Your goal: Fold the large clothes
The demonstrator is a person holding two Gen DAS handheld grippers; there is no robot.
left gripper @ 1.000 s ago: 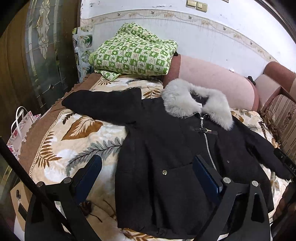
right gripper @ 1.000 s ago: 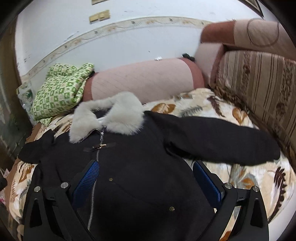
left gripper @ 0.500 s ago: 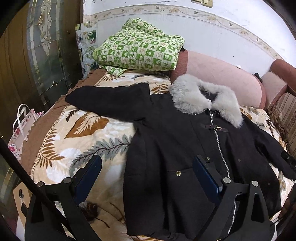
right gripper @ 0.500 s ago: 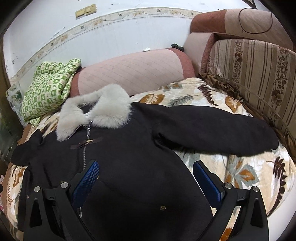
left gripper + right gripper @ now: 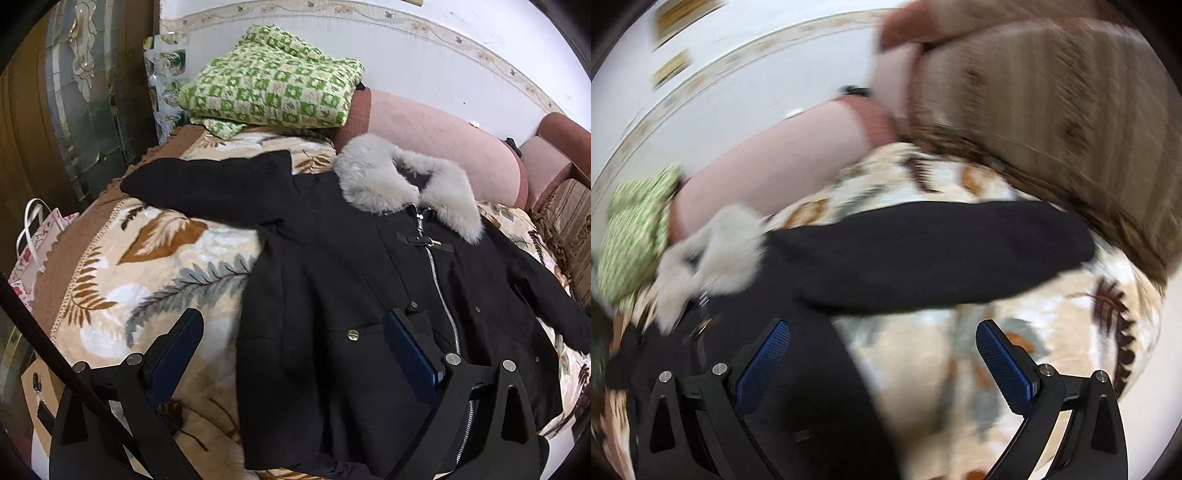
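Observation:
A black coat with a grey fur collar lies face up and zipped on a leaf-print bedspread, both sleeves spread out. My left gripper hovers open above the coat's left hem edge, holding nothing. In the blurred right wrist view the coat's right sleeve stretches across the bedspread, with the fur collar at the left. My right gripper is open and empty, just below that sleeve, over the coat's side edge.
A folded green checked blanket rests on a pink bolster at the bed's head. A striped sofa back borders the right side. A gift bag and a dark cabinet stand left of the bed.
The right gripper has swung quickly to the right and now faces the right sleeve; its view is motion-blurred. The left gripper's view has shifted slightly left and closer to the coat. Both stay open.

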